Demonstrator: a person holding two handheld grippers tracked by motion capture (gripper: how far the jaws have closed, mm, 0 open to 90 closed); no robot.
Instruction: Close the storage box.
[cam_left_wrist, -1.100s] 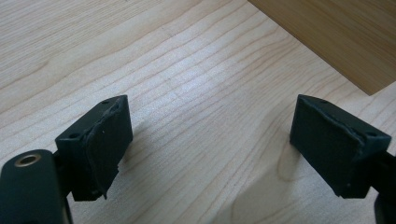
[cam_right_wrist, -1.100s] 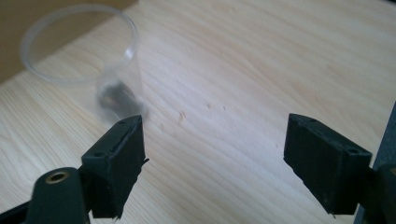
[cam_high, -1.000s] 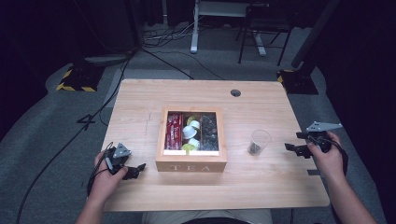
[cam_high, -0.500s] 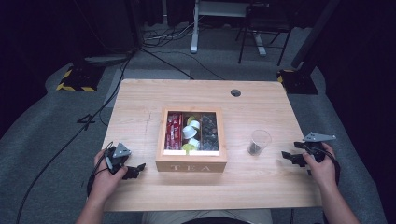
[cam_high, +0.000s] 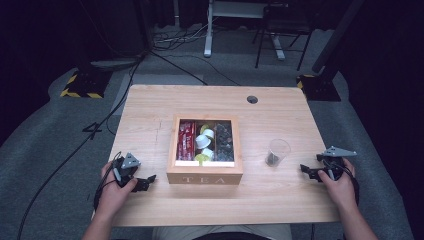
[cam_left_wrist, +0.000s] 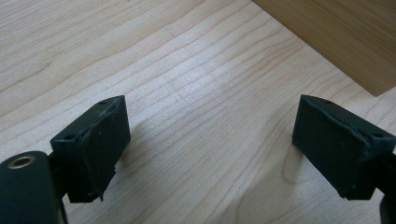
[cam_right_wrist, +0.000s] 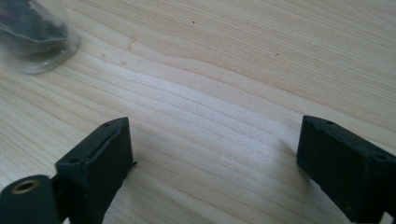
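Note:
A wooden box (cam_high: 205, 177) marked TEA stands open at the table's middle, with red packets (cam_high: 186, 140), white pods (cam_high: 204, 141) and dark pieces in its compartments. A clear plastic cup (cam_high: 276, 152) with something dark at its bottom stands to the box's right. My left gripper (cam_high: 145, 182) rests low on the table left of the box, open and empty (cam_left_wrist: 210, 121); a corner of the box (cam_left_wrist: 336, 37) lies ahead of it. My right gripper (cam_high: 307, 172) sits right of the cup, its jaws just opened wider, with nothing between them (cam_right_wrist: 212, 140). The cup's base (cam_right_wrist: 37, 37) lies off to the side, apart from the jaws.
The light wood table (cam_high: 150, 115) has a cable hole (cam_high: 252, 99) at the back right. Bare wood surrounds the box on every side. Dark floor, cables and stands lie beyond the far edge.
My right hand has come down toward the table beside the cup. The left hand, the box and the cup have stayed put.

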